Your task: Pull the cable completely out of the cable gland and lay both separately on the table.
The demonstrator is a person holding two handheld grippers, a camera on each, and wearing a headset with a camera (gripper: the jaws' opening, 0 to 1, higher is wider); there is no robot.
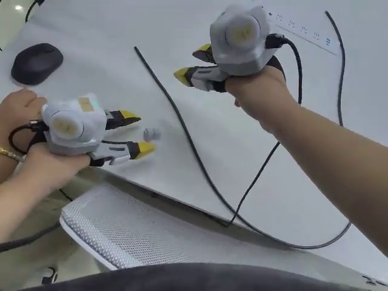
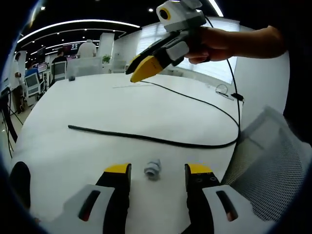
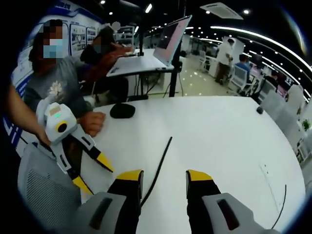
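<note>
Cable [image 2: 146, 138]: lies loose across the white table [image 1: 91, 79], separate from the gland.
Cable gland [image 2: 152, 169]: on the table's near side.
Left gripper [image 1: 141, 131]: jaws apart, flanking the gland.
Right gripper [image 1: 191, 63]: jaws apart, empty.

The left gripper [image 1: 138, 132] and right gripper [image 1: 191, 63] share pale grey, rounded plastic housings and black jaws with yellow tips. A thin black lead [image 1: 297, 60] leaves each housing's rear. A gold bracelet [image 1: 7, 153] circles the left wrist.

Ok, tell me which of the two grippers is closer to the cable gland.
The left gripper: the grey cable gland lies on the table right at its open jaw tips. The right gripper is farther off, above the black cable.
</note>
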